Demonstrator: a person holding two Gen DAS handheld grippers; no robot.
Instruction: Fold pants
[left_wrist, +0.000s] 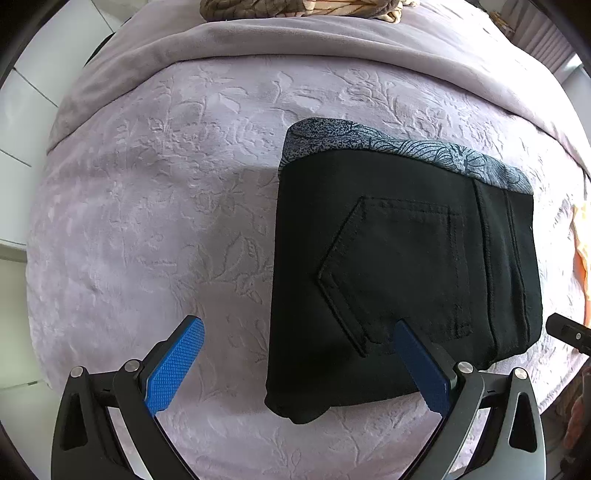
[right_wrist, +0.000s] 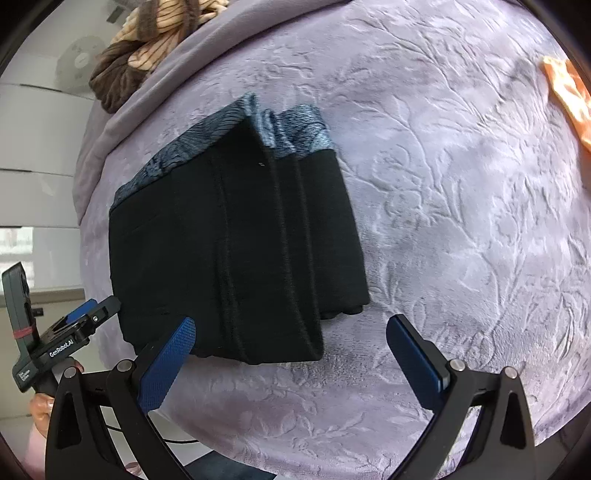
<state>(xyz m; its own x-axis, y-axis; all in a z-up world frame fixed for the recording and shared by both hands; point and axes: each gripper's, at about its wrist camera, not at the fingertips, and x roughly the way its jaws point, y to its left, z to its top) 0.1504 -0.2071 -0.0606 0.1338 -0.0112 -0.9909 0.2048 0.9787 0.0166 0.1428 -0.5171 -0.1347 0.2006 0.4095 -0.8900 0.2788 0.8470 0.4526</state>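
Just in front of the left tongs (left_wrist: 299, 332) & right tongs (right_wrist: 291, 330) lie the black pants (left_wrist: 402, 266), folded into a thick flat block on the bed (left_wrist: 166, 192). Both tongs are wide open w/ nothing in them. Left tongs: right blue pad (left_wrist: 421, 369) is over the pants' near edge, left pad over the pink blanket. Right tongs: left pad (right_wrist: 166, 365) sits by the pants' near corner. A gray patterned lining (left_wrist: 399, 144) shows at the pants' far edge. Brown striped cloth (right_wrist: 144, 48) lies far behind.
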